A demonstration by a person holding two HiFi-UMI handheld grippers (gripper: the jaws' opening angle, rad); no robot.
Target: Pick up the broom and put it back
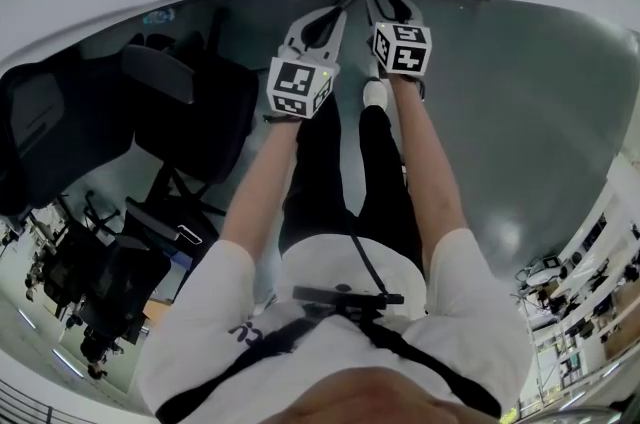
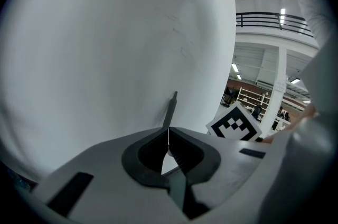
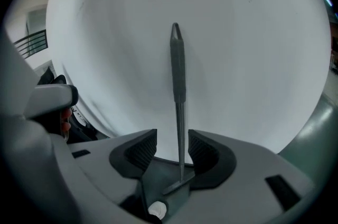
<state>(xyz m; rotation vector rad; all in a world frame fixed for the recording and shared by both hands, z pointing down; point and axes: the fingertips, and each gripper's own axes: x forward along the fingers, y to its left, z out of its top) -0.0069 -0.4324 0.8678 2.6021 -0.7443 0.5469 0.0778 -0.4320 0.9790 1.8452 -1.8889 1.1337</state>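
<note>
**Q:** State of your jaws?
**A:** My left gripper [image 2: 169,136] has its jaws closed on the broom handle [image 3: 177,64]. My right gripper [image 3: 171,151] has its jaws wide. The handle stands between them, and neither one presses on it.
**Q:** Handle location?
**A:** In the right gripper view it runs toward 12 o'clock, in front of the white wall [image 3: 248,38].

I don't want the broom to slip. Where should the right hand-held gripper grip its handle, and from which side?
Probably on the thin bare shaft, below the thicker grip sleeve. It stands upright between the jaws of the open right hand-held gripper, with the wall behind it. So close from the room side, pads on its two flanks.
</note>
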